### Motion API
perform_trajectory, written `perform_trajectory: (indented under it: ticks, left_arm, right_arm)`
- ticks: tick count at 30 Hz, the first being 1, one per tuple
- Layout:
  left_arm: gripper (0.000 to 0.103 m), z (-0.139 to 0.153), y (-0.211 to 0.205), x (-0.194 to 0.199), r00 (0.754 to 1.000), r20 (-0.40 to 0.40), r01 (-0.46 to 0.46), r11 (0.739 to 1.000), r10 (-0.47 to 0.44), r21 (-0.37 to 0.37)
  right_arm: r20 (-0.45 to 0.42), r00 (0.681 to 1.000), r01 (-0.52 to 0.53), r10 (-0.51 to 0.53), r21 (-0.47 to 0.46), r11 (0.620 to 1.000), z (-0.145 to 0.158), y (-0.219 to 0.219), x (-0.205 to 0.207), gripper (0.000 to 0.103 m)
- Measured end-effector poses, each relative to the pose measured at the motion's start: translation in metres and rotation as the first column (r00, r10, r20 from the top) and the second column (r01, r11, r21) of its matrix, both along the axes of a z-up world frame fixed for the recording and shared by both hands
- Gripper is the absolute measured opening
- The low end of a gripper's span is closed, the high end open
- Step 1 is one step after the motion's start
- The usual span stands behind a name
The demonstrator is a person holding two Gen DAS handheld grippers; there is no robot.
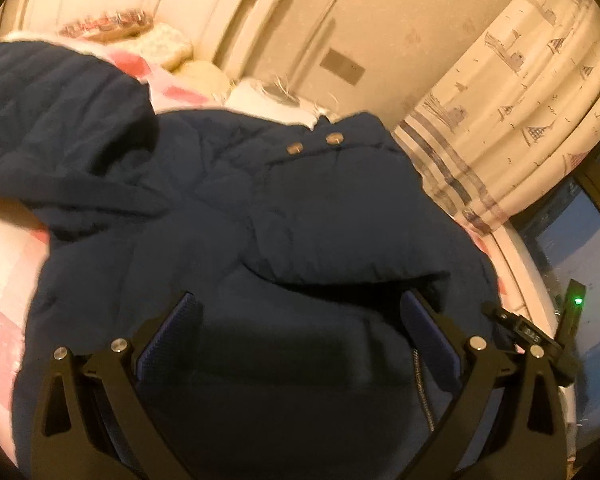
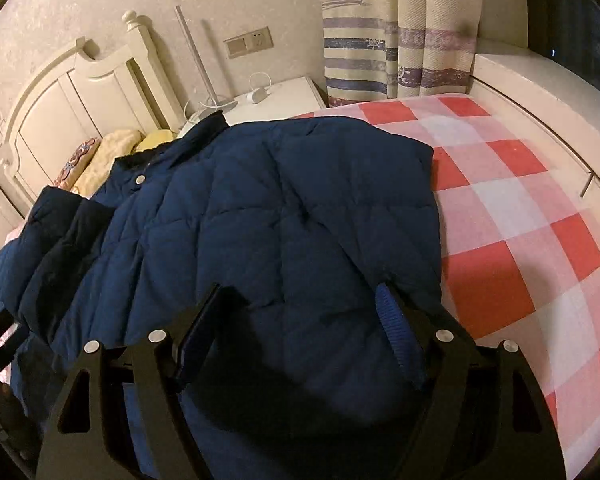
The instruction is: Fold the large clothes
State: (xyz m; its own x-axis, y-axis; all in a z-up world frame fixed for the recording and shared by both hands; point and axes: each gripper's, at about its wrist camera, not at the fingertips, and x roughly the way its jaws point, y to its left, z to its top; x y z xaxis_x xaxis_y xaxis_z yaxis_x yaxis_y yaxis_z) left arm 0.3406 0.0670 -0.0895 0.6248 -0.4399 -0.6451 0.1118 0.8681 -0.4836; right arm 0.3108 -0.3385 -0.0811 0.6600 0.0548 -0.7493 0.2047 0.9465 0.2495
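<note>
Tongs stand apart on both sides, nothing clamped: the right tongs (image 2: 300, 312) hover over the near hem of a navy jacket (image 2: 240, 208), pads wide and clear of the cloth, while the left tongs (image 1: 300, 320) hang equally spread above the same garment. The jacket lies on a bed, over a red-and-white checked sheet (image 2: 520, 208), one sleeve (image 1: 60, 112) bunched up at the far left, collar snaps (image 1: 314, 143) toward the headboard (image 2: 80, 96). Beyond stand a nightstand (image 2: 284, 92) and a curtain (image 2: 380, 32). The padding looks thick and slippery; a shallow bite at the hem would likely catch only the top layer, letting the fold slide open, and the bunched sleeve could leave a lump.
</note>
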Motion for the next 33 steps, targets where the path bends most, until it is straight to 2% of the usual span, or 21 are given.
perform_trajectory:
  ticks: [2,3,5,7,10,14,15,17,19,21,22,23,24,25,26,27,28,29,30,32,33]
  left_arm:
    - [0.100,0.000,0.007,-0.001,0.999,-0.030,0.017,0.993,-0.021,-0.121]
    - [0.100,0.000,0.014,-0.001,0.998,-0.049,0.018,0.976,-0.029,-0.216]
    - [0.100,-0.002,0.018,-0.001,0.994,-0.093,0.021,0.929,-0.060,-0.370]
    - [0.100,-0.006,0.017,0.000,0.988,-0.136,0.005,0.881,-0.078,-0.474]
    - [0.100,-0.013,0.007,0.009,0.980,-0.186,-0.045,0.832,-0.070,-0.553]
    - [0.100,-0.021,-0.005,0.033,0.970,-0.244,-0.154,0.794,0.008,-0.588]
    - [0.097,-0.022,-0.006,0.041,0.967,-0.255,-0.177,0.791,0.027,-0.586]
    - [0.074,-0.026,-0.008,0.058,0.956,-0.284,-0.225,0.793,0.069,-0.566]
    - [0.041,-0.025,-0.006,0.064,0.954,-0.281,-0.248,0.799,0.103,-0.547]
    - [0.031,0.002,-0.010,0.055,0.968,-0.166,-0.238,0.892,0.187,-0.386]
    - [0.030,0.024,-0.022,0.042,0.976,-0.037,-0.218,0.950,0.216,-0.222]
    - [0.030,0.043,-0.037,0.026,0.971,0.098,-0.215,0.975,0.220,-0.051]
    - [0.030,0.052,-0.049,0.016,0.961,0.181,-0.224,0.972,0.209,0.069]
    - [0.033,0.059,-0.071,0.002,0.944,0.285,-0.249,0.927,0.168,0.280]
    - [0.043,0.056,-0.082,-0.002,0.940,0.306,-0.270,0.877,0.151,0.398]
    - [0.066,0.049,-0.088,0.001,0.946,0.282,-0.286,0.816,0.158,0.502]
    - [0.088,0.041,-0.090,0.005,0.954,0.247,-0.282,0.782,0.168,0.556]
    - [0.089,0.032,-0.087,0.010,0.961,0.212,-0.271,0.760,0.178,0.591]
    - [0.089,0.030,-0.083,0.010,0.957,0.214,-0.286,0.747,0.195,0.601]
    - [0.095,0.033,-0.076,0.008,0.950,0.228,-0.309,0.745,0.213,0.591]
    - [0.098,0.038,-0.069,0.007,0.952,0.220,-0.300,0.773,0.211,0.559]
  right_arm:
    - [0.003,1.000,0.001,-0.001,0.007,1.000,0.000,-0.001,-0.001,0.074]
    - [0.005,1.000,0.001,-0.001,0.006,1.000,-0.001,-0.002,-0.003,0.074]
    - [0.007,1.000,0.000,0.000,0.006,1.000,0.000,-0.002,-0.005,0.074]
    - [0.009,1.000,-0.001,0.001,0.014,1.000,0.001,-0.002,-0.007,0.074]
    - [0.013,1.000,0.000,0.000,0.020,1.000,0.000,-0.003,-0.006,0.074]
    - [0.015,1.000,0.000,-0.001,0.021,1.000,0.000,-0.003,-0.006,0.074]
    - [0.015,1.000,-0.001,0.000,0.021,1.000,0.000,-0.003,-0.006,0.074]
    - [0.015,1.000,-0.001,0.000,0.023,1.000,0.000,-0.004,-0.005,0.074]
    - [0.018,1.000,-0.001,0.000,0.027,1.000,0.000,-0.004,-0.006,0.074]
    - [0.020,1.000,0.000,0.000,0.031,1.000,0.000,-0.004,-0.006,0.074]
    - [0.022,1.000,0.000,0.000,0.033,0.999,0.000,-0.004,-0.006,0.074]
    - [0.023,1.000,-0.001,0.000,0.035,0.999,0.000,-0.004,-0.006,0.074]
    - [0.023,1.000,-0.002,0.001,0.035,0.999,0.000,-0.004,-0.006,0.074]
    - [0.023,1.000,-0.003,0.002,0.035,0.999,0.000,-0.004,-0.006,0.074]
    - [0.024,1.000,-0.004,0.003,0.037,0.999,0.000,-0.004,-0.005,0.075]
    - [0.024,1.000,-0.003,0.003,0.037,0.999,0.000,-0.004,-0.005,0.075]
    - [0.024,1.000,-0.003,0.002,0.037,0.999,0.000,-0.004,-0.005,0.075]
    - [0.025,1.000,-0.003,0.002,0.036,0.999,0.000,-0.004,-0.005,0.075]
    - [0.025,1.000,-0.003,0.003,0.036,0.999,0.000,-0.004,-0.005,0.075]
    - [0.026,1.000,-0.004,0.003,0.037,0.999,0.000,-0.004,-0.005,0.075]
    - [0.027,1.000,-0.004,0.003,0.038,0.999,0.000,-0.004,-0.005,0.075]
